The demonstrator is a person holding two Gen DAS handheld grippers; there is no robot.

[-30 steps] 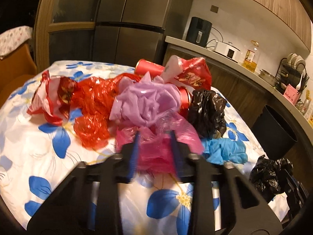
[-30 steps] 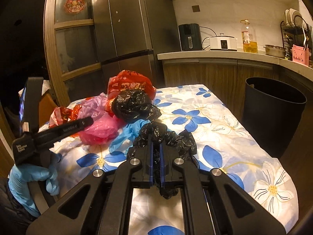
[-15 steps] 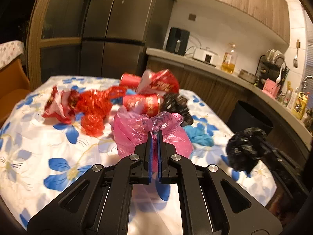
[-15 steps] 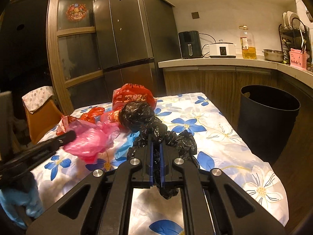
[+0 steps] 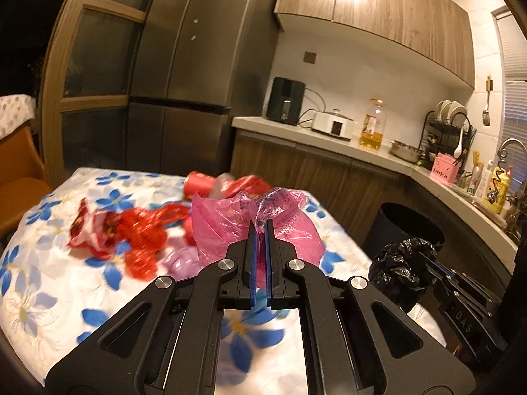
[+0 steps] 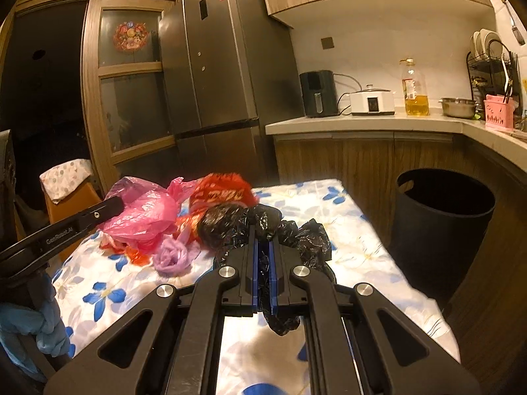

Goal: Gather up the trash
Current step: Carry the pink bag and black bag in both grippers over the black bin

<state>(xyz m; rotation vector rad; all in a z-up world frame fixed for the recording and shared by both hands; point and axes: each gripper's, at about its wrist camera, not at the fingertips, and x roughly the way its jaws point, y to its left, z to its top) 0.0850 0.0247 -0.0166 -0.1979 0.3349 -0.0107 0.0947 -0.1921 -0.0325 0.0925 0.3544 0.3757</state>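
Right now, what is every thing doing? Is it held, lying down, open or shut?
Left gripper: shut on pink bag.
Pink bag: held, lifted off the table.
Right gripper: shut on black bag.
Black bag: held, crumpled.
Purple bag: lying crumpled on the table.
Red bag: lying on the table.
Trash bin: upright, open, beside the table.

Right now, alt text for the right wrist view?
The right gripper is shut on a crumpled black plastic bag above a table covered in a blue-flowered cloth. At left, the left gripper holds a pink plastic bag, with red wrappers and a purple bag behind; a black trash bin stands at right.
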